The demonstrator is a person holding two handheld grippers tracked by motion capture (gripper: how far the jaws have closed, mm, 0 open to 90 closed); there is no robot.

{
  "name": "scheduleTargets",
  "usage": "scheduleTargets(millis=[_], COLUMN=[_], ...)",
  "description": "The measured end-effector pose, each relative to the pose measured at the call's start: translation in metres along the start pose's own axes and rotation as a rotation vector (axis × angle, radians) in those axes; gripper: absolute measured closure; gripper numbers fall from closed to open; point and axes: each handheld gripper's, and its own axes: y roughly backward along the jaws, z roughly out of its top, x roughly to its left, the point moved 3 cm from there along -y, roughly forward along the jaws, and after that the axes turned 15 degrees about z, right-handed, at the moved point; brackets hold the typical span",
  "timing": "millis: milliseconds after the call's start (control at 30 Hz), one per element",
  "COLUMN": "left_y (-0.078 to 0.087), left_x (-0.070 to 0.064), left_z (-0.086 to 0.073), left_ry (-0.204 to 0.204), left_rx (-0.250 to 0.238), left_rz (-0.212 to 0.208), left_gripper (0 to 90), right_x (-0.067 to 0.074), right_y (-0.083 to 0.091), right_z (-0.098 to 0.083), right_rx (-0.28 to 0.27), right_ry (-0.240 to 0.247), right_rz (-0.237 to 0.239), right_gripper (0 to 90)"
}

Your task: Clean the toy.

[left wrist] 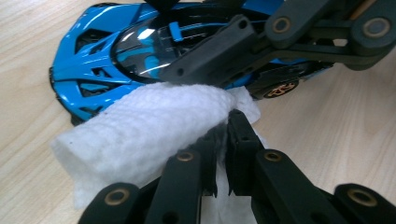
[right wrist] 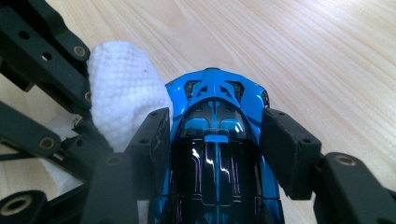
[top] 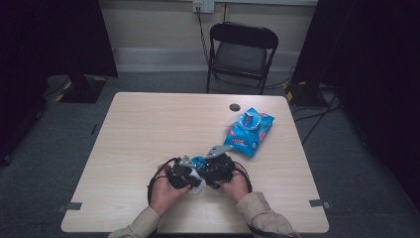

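Blue toy car (right wrist: 215, 140) — glossy black roof

A glossy blue toy car (left wrist: 107, 56) with a black roof and dark windows rests on the pale wooden bench (left wrist: 327, 140), near its front edge; one bronze-spoked wheel shows at its side. A white, dimpled wipe (left wrist: 140, 135), folded into a thick roll, presses against the car's side, just below the windscreen.
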Motion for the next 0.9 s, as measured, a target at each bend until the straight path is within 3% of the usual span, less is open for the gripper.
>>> scheduleTargets(millis=[533, 900], left_y=[-0.003, -0.007], left_x=[-0.027, -0.053], left_z=[0.003, 0.007], left_ry=[-0.041, -0.066], left_rx=[-0.004, -0.026], left_rz=[-0.062, -0.135], left_gripper=[84.1, 84.0], right_x=[-0.001, -0.001], right_y=[-0.001, -0.001], right_z=[0.0, 0.0], right_rx=[-0.006, -0.005], right_ry=[0.002, 0.002], right_rz=[0.002, 0.007], right_gripper=[44.0, 44.0])
